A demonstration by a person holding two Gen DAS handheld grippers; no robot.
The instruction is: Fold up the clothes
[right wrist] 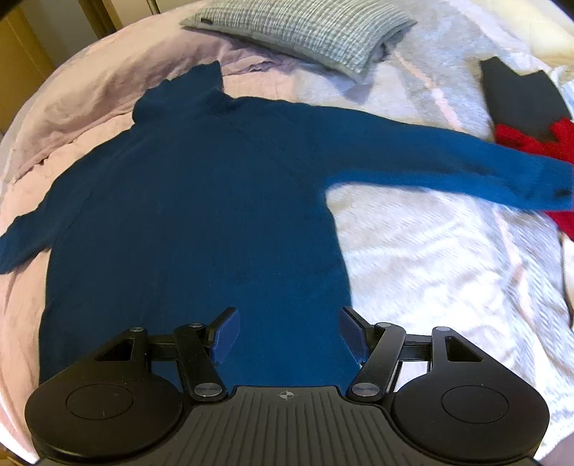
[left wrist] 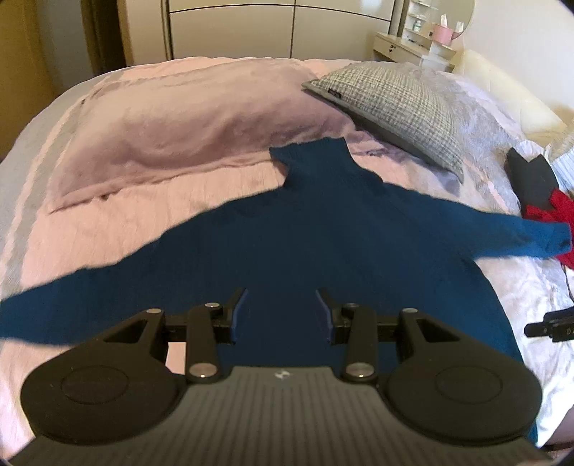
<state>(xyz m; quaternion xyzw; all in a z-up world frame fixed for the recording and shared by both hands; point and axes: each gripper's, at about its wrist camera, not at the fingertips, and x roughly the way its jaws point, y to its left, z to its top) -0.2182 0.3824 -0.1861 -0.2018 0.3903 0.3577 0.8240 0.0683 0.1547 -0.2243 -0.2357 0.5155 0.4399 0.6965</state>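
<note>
A dark blue knitted turtleneck sweater (right wrist: 201, 200) lies flat on the pink quilted bedspread (left wrist: 118, 215), sleeves outstretched, collar toward twelve o'clock. The left gripper (left wrist: 281, 315) and right gripper (right wrist: 288, 335) hover over its hem, both released with nothing between their blue ribbed pads. At two o'clock, a checked grey pillow (left wrist: 398, 104); the sweater's right cuff overlaps a fuzzy red garment (right wrist: 538, 143), cut off by the frame's edge.

Bare bedspread (right wrist: 430, 258) lies open at right of the right wrist frame, below the sweater's outstretched sleeve (right wrist: 448, 161). Obstacles crowd the top: checked pillow (right wrist: 305, 28), black garment (right wrist: 520, 96) and red knit (right wrist: 531, 139) upper right.
</note>
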